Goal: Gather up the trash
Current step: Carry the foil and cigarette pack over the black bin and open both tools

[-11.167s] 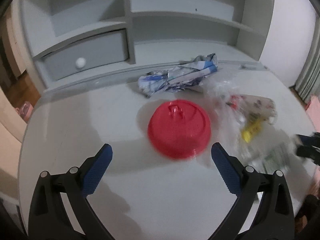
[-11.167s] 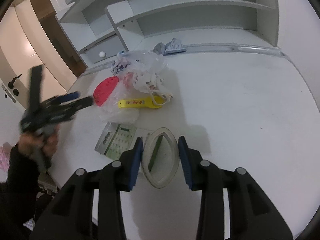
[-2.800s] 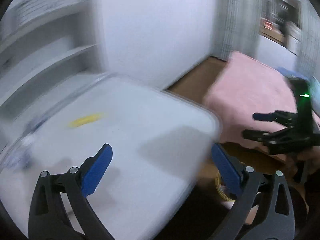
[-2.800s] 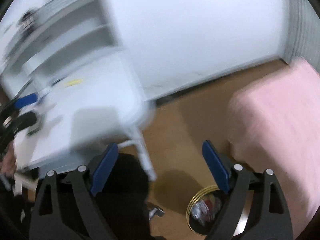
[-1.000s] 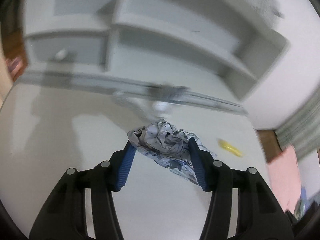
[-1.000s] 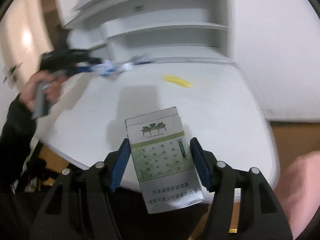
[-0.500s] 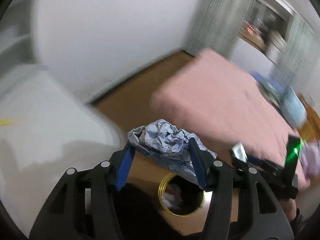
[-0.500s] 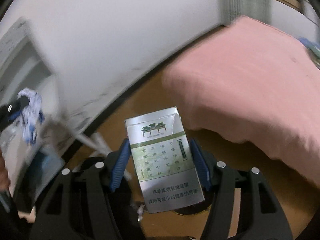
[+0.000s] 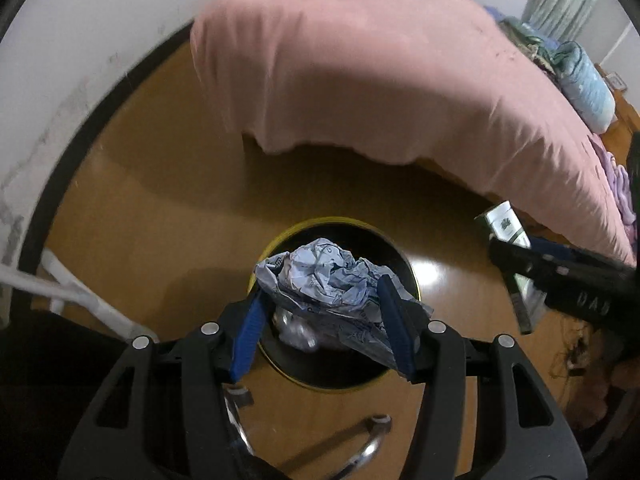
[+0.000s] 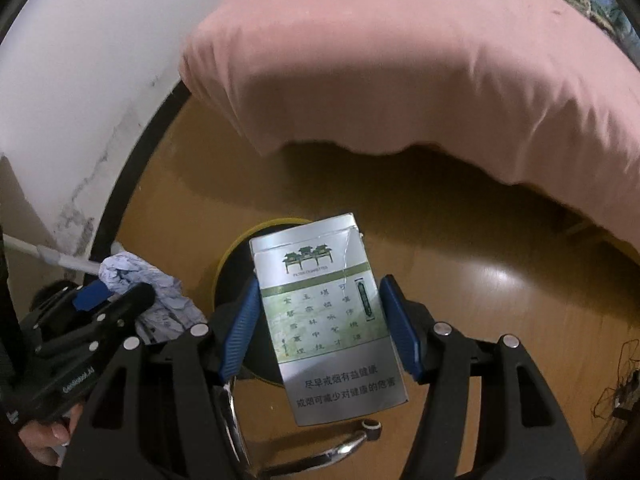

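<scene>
My left gripper (image 9: 320,322) is shut on a crumpled blue-and-white paper wrapper (image 9: 324,280) and points down over a round black bin with a yellow rim (image 9: 340,364) on the wooden floor. Some pale trash lies inside the bin. My right gripper (image 10: 320,328) is shut on a silver-and-green cigarette pack (image 10: 324,312), held above the same bin (image 10: 236,264), whose rim shows behind the pack. In the left wrist view the right gripper (image 9: 532,276) and its pack (image 9: 506,228) are at the right. In the right wrist view the left gripper (image 10: 104,300) with the wrapper (image 10: 136,280) is at the left.
A bed with a pink cover (image 9: 380,64) fills the far side, close behind the bin. A white wall with a dark skirting (image 10: 80,80) runs at the left. A white table leg (image 9: 80,300) and a chrome chair base (image 9: 360,440) stand near the bin.
Both grippers have swung away from the white table and dropped toward the floor. The bin is now larger and right under the held wrapper and pack.
</scene>
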`<state>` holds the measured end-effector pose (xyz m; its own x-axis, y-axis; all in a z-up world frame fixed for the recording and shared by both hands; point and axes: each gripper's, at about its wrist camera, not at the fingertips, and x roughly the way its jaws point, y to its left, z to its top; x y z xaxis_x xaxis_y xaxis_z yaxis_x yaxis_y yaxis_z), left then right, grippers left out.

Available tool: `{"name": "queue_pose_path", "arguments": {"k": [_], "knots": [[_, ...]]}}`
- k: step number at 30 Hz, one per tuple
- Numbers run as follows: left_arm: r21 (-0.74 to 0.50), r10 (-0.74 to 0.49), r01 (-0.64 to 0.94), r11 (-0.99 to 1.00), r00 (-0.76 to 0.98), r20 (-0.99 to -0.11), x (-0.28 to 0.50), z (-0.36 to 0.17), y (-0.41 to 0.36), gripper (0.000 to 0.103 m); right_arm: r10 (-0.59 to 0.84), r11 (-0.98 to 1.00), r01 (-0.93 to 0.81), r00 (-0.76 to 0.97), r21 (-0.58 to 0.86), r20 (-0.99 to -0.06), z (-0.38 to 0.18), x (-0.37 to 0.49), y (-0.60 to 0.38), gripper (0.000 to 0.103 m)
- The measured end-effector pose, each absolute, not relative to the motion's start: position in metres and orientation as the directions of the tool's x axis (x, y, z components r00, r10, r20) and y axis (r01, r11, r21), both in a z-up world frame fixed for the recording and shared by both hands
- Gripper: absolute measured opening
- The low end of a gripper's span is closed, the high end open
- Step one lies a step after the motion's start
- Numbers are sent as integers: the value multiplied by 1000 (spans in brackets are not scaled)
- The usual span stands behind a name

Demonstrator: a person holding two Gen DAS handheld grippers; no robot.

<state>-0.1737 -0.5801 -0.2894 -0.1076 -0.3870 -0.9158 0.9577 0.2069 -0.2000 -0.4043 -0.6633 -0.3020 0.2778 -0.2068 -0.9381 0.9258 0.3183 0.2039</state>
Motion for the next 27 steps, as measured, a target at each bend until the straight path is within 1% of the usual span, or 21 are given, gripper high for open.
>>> {"name": "queue_pose_path", "arguments": {"k": [4, 7, 18, 19, 21, 27], "knots": [[-159, -364, 970, 184, -83, -928, -175, -300, -587, 55, -181, 329, 921, 279, 209, -943, -309, -397, -662, 60], [-152, -362, 975, 161, -85, -928, -180, -304, -593, 55, -177, 334, 918, 284, 214, -942, -307, -393, -656, 60], [-227, -382, 951, 212, -133, -914, -163, -296, -579, 56, -178, 361, 905, 301, 223, -937, -303, -376, -657, 61], [-228, -384, 951, 211, -134, -914, -164, -296, -579, 56, -179, 361, 905, 305, 226, -935, -302, -375, -656, 62], [-229, -383, 951, 209, -136, -914, -164, -296, -578, 57, -183, 361, 904, 308, 228, -933, -300, -375, -655, 70], [-234, -382, 949, 211, -140, -914, -165, -295, -578, 57, -185, 362, 903, 311, 229, -932, -297, -374, -652, 70]]}}
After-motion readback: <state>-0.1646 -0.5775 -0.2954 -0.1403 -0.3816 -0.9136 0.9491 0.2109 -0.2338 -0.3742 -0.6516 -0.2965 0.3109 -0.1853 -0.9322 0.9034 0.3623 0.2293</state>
